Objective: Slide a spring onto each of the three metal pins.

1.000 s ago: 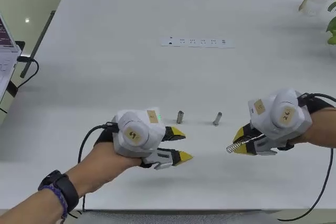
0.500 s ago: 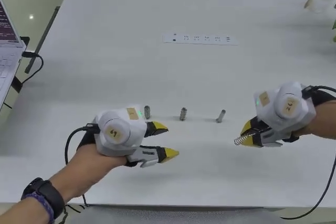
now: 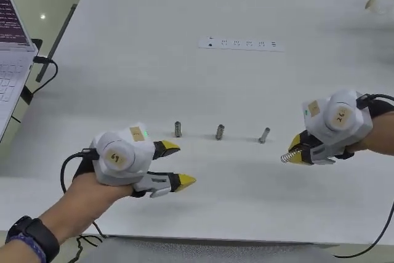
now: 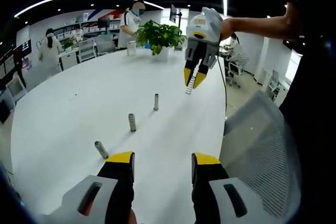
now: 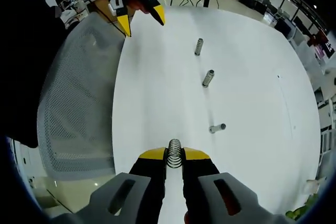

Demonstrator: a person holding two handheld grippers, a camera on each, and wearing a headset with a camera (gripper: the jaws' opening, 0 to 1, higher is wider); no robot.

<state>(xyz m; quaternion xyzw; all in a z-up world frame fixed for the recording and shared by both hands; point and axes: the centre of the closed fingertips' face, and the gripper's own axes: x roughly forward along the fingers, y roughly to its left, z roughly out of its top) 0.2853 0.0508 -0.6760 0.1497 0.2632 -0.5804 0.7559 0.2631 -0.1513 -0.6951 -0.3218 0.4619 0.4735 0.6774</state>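
Three short metal pins stand in a row on the white table: the left pin (image 3: 178,129) and the middle pin (image 3: 220,132) look ribbed, as if each carries a spring. The right pin (image 3: 264,135) looks smooth and tilted. My right gripper (image 3: 297,153) hovers just right of that pin, shut on a small spring (image 3: 287,156) that sticks out toward it. From the right gripper view the spring (image 5: 174,156) sits between the jaws, with the smooth pin (image 5: 217,128) ahead. My left gripper (image 3: 178,164) is open, holding nothing, in front of and left of the left pin (image 4: 101,149).
A white power strip (image 3: 241,44) lies farther back on the table. A laptop (image 3: 11,47) and a black cable (image 3: 46,69) sit off the left edge. A mesh chair (image 5: 79,93) stands by the near table edge. A potted plant (image 4: 157,35) is on the far end.
My left gripper has drawn back to the left, uncovering the left pin. My right gripper with the spring has edged slightly closer to the right pin. The head camera has shifted.
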